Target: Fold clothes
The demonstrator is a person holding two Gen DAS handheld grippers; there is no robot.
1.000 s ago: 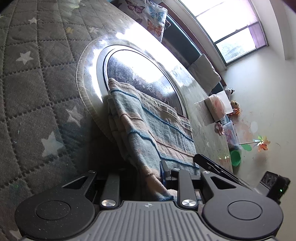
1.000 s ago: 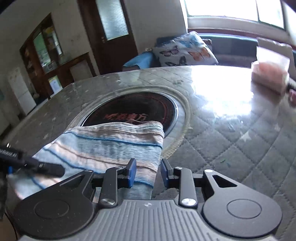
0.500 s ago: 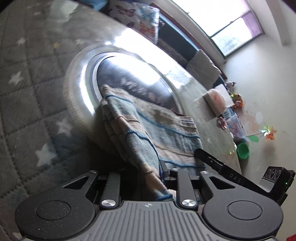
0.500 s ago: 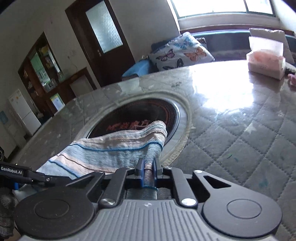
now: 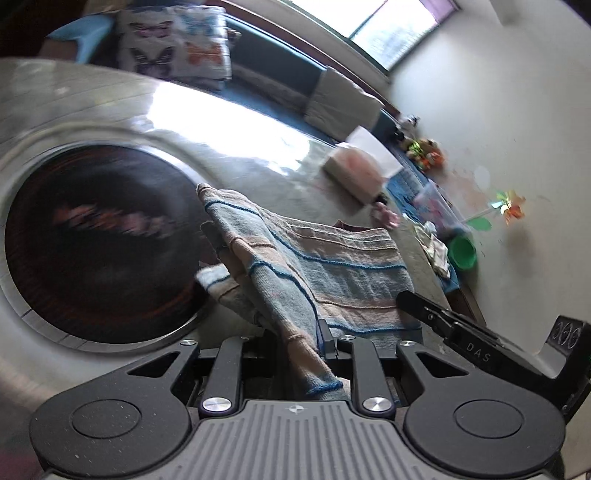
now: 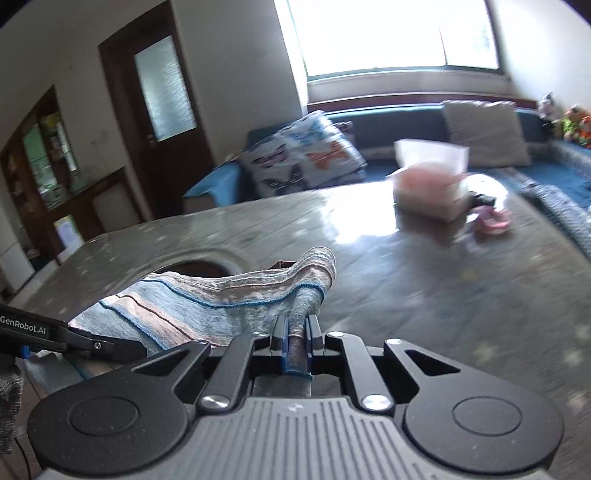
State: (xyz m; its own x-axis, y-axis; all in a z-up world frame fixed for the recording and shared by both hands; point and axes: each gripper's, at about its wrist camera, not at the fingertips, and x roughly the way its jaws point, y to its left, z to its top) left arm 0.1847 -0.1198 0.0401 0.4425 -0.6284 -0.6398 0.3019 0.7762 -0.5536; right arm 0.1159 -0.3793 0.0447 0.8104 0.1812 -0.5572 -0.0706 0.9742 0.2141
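Your right claw (image 6: 295, 332) has clamped and lifted; both claws now pinch the blue-and-beige striped towel (image 5: 325, 266) above the quilted grey worktop (image 6: 424, 295), left claw (image 5: 325, 334) alongside, towel's length hanging forward.

A bright window (image 6: 399, 33) fills the far wall, throwing glare across the grey quilted counter (image 6: 295, 221). Below the window runs a blue sofa (image 6: 406, 118) with a butterfly cushion (image 6: 299, 158) and a beige cushion (image 6: 484, 129). Left of the window stands a dark wooden door (image 6: 155, 110).
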